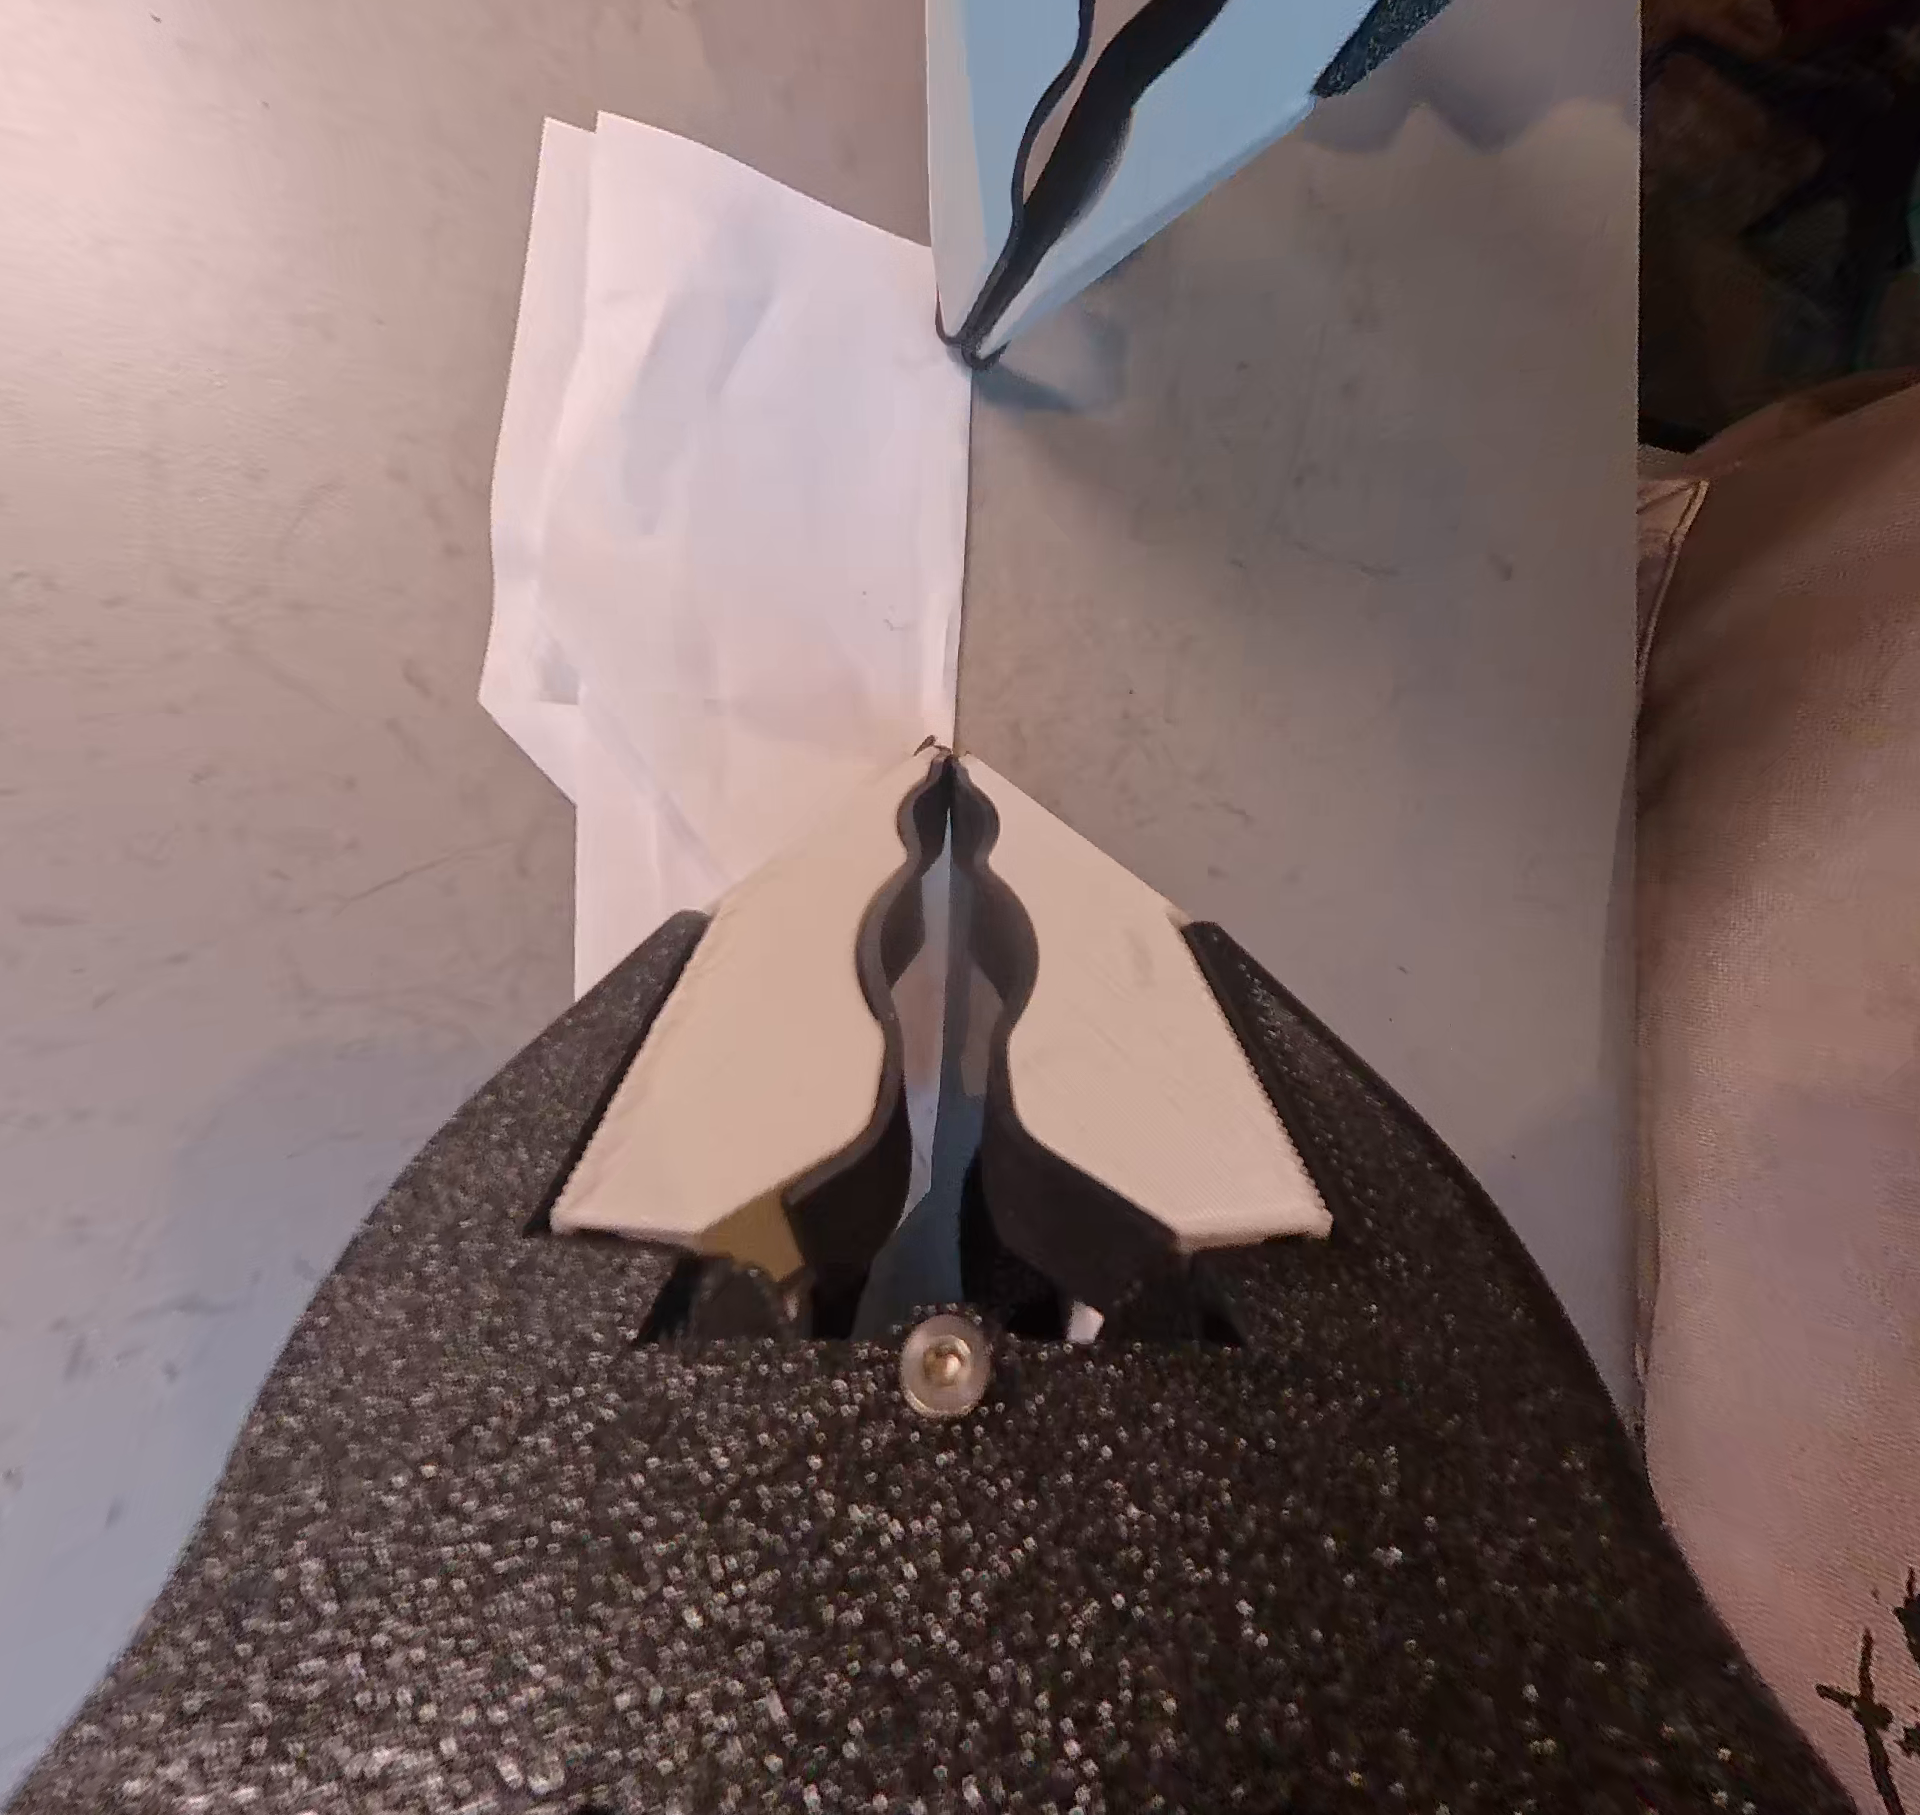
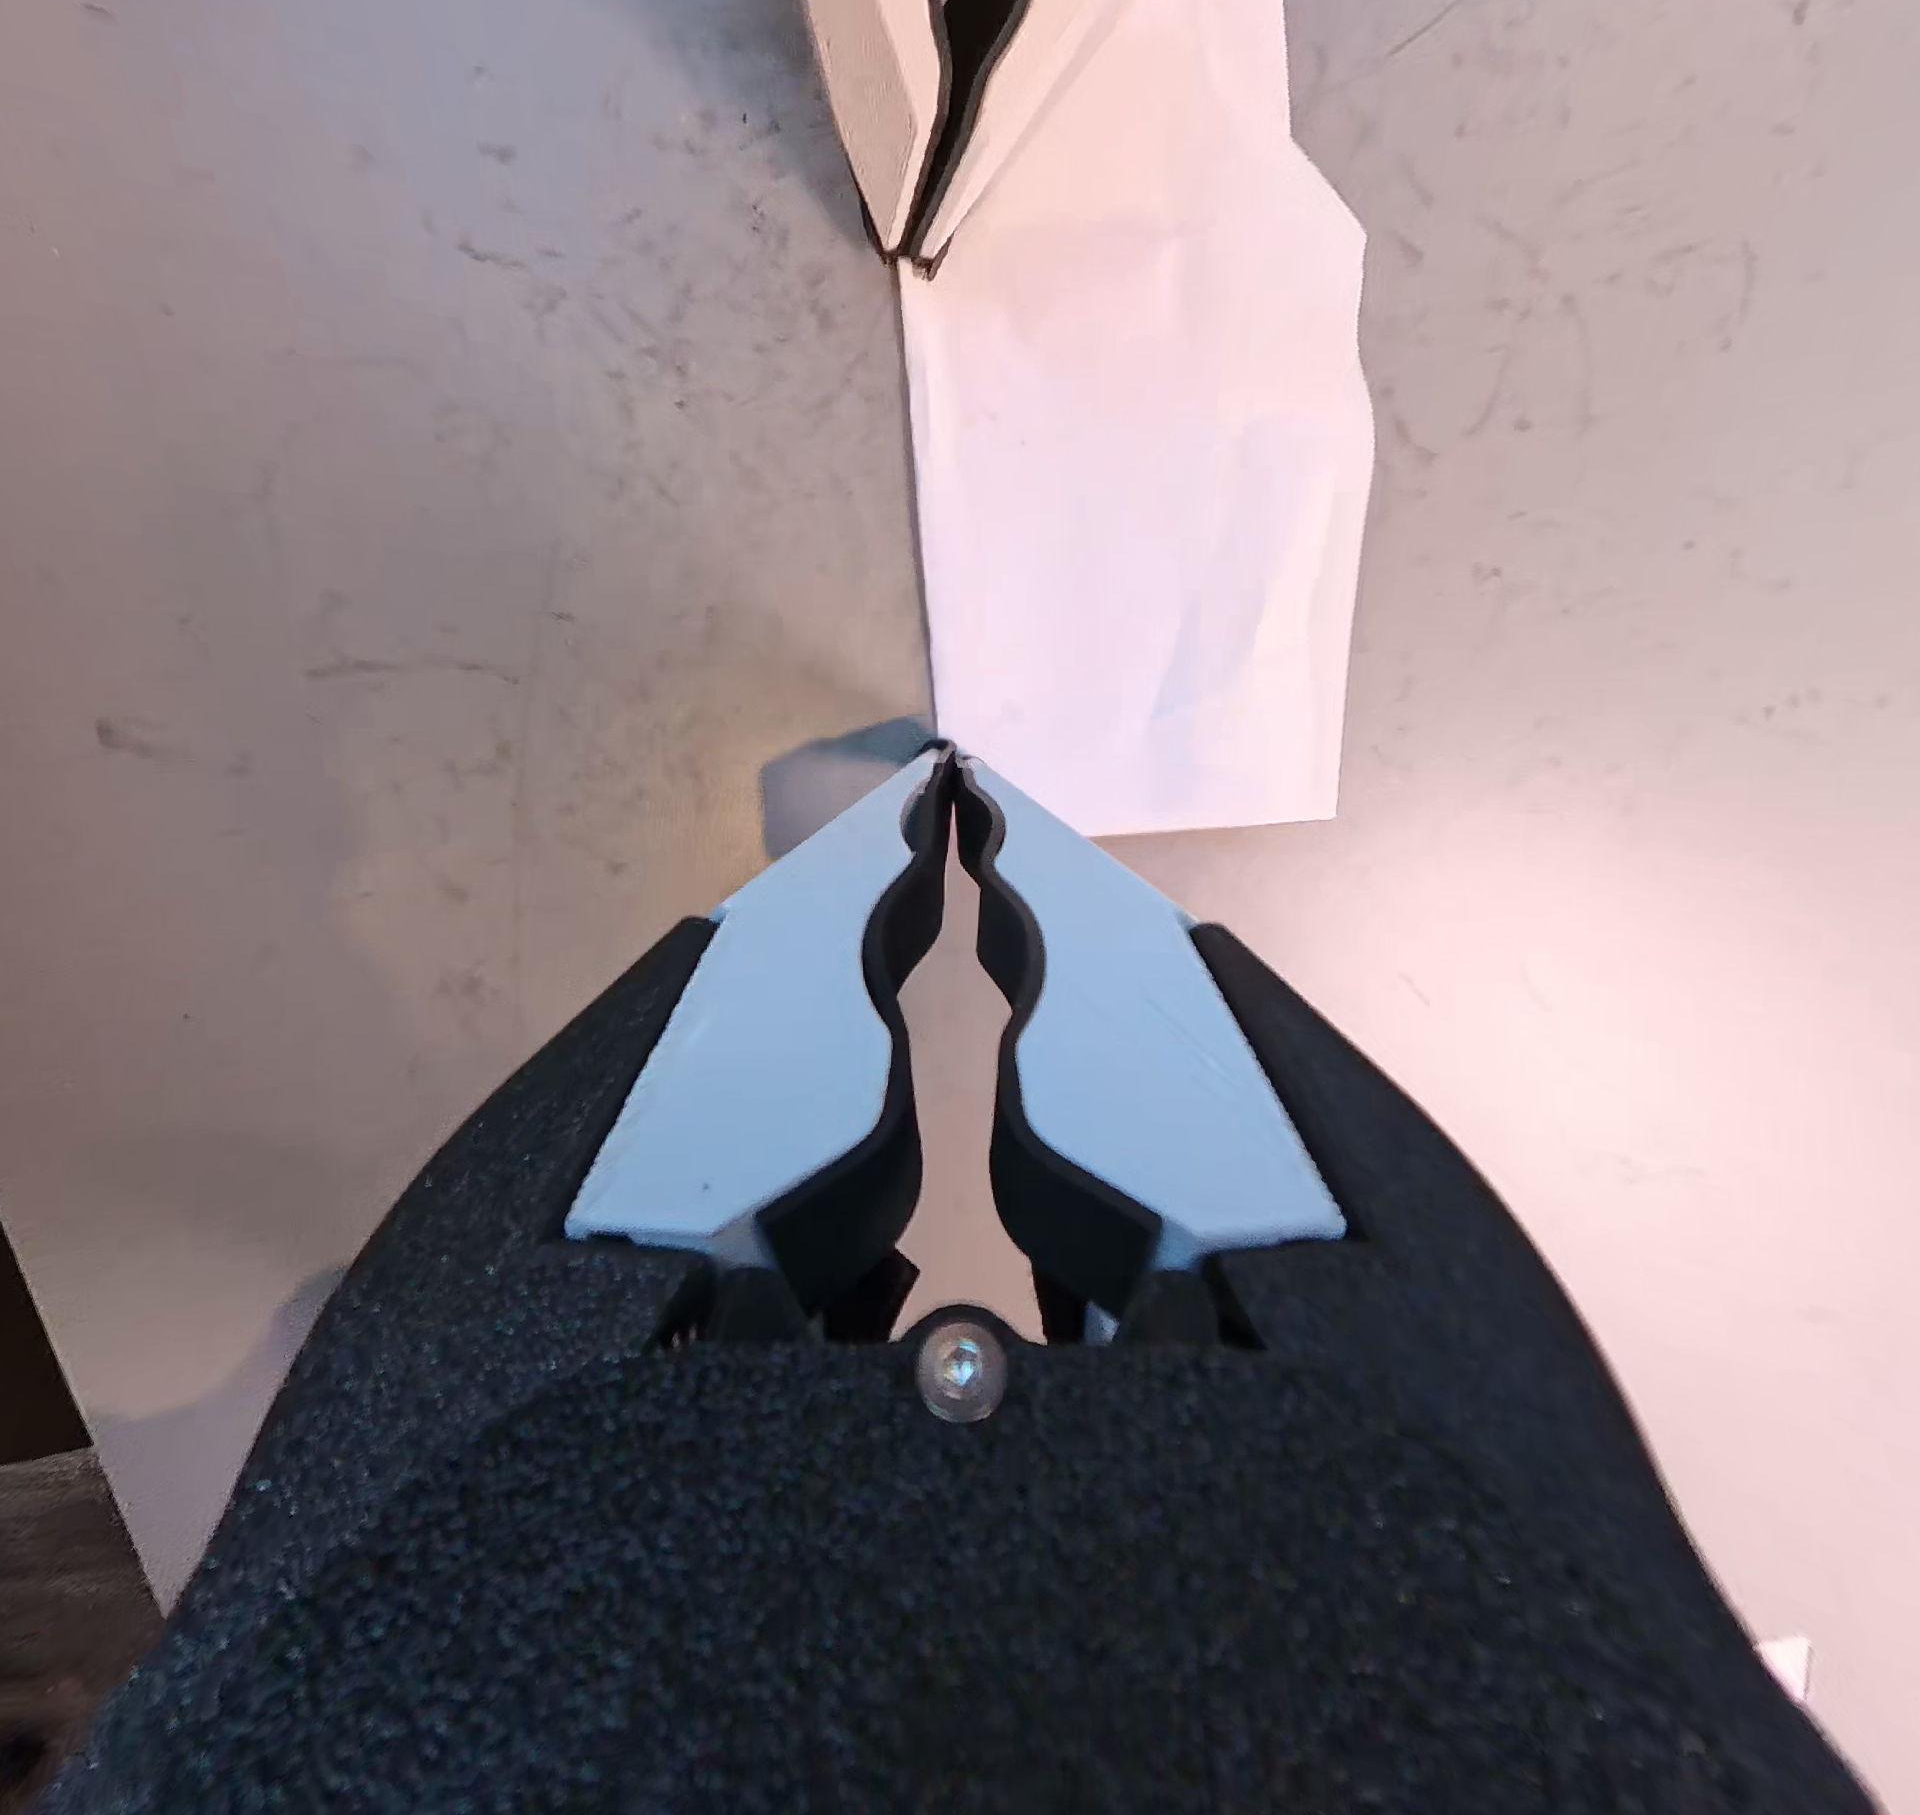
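A white sheet of paper [image 1: 727, 518], creased and showing two layers at its far end, is held up along one long edge between the two tools, above a grey mottled surface [image 1: 260, 622]. The left gripper [image 1: 951, 763] has its jaws pressed together at the tips on the near end of that edge. A strip of the sheet runs back between the wavy black pads, so the grip reaches well into the jaws. The right gripper [image 2: 951, 757] faces it from the opposite end, its pale blue fingers closed to a point just where the corner of the paper meets them. Only the very tips appear to pinch the sheet, and bare surface shows through the gap behind them. From the held edge the rest of the paper falls away to one side, toward the surface, and whether its lower edge touches there cannot be told. Off the surface's far side lies a pale cushion [image 1: 1766, 830].
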